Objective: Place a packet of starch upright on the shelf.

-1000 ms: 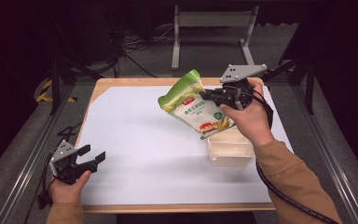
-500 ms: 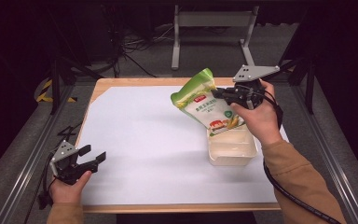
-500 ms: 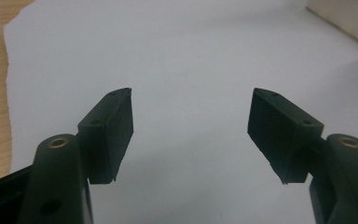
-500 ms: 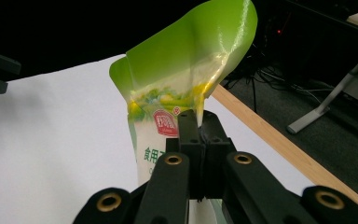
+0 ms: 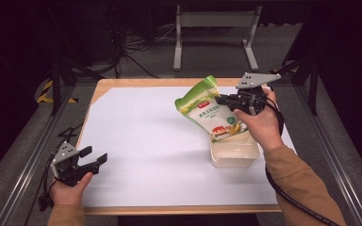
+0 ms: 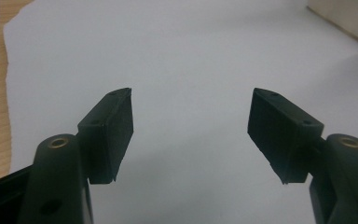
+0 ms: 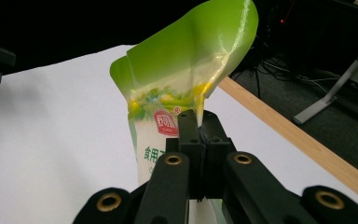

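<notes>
Lowered since before, right claw (image 5: 222, 100), clamped on pouch (image 5: 208, 112); seat its base squarely inside tub (image 5: 233, 157); left claw (image 5: 94, 157) gapes empty.

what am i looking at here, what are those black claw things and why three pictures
A person sits at a table covered with white paper and holds a tool in each hand: a hand-held gripper with two black jaws. The high view comes from a fixed camera above; the other two come from cameras riding on each tool, looking along its jaws. The left hand-held gripper is open near the table's edge, holding nothing. The right hand-held gripper is shut on the edge of a green and white pouch, whose lower end dips into a pale tub.
</notes>
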`<state>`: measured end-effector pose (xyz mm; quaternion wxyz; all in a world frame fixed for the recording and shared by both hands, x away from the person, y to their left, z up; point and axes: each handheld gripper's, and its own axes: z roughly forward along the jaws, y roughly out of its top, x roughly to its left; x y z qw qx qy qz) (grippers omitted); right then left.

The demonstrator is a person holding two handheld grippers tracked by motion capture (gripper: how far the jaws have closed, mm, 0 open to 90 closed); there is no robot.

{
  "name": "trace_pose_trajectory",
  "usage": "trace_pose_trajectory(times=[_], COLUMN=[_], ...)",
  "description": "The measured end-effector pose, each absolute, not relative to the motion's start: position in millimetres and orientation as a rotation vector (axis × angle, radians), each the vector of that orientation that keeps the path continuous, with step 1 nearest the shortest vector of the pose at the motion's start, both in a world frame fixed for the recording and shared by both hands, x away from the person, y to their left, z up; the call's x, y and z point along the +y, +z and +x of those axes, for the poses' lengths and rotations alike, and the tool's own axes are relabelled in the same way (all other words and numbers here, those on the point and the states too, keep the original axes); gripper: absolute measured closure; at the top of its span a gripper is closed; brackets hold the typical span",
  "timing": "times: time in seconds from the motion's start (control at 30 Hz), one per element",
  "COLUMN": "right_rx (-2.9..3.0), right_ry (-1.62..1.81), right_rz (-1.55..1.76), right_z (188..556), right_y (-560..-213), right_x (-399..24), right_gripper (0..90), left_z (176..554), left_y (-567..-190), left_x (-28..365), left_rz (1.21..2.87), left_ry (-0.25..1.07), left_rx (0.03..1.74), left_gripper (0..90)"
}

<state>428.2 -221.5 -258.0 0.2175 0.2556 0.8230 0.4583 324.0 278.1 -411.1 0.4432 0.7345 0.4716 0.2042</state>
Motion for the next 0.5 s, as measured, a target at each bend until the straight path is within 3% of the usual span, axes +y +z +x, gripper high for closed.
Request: trace_pose_trajectory(times=[0.5], right_rx=[2.294], right_ry=[1.289], right_rz=[0.745], right_z=[425.9], right_y=[-279.7], right_x=[-227.3], right_gripper=[89.2], left_z=[324.3], left_y=[-412.1], left_x=[276.7], left_rz=[1.82], left_ry=[0.506], left_rx=[1.172], left_gripper=[31.9])
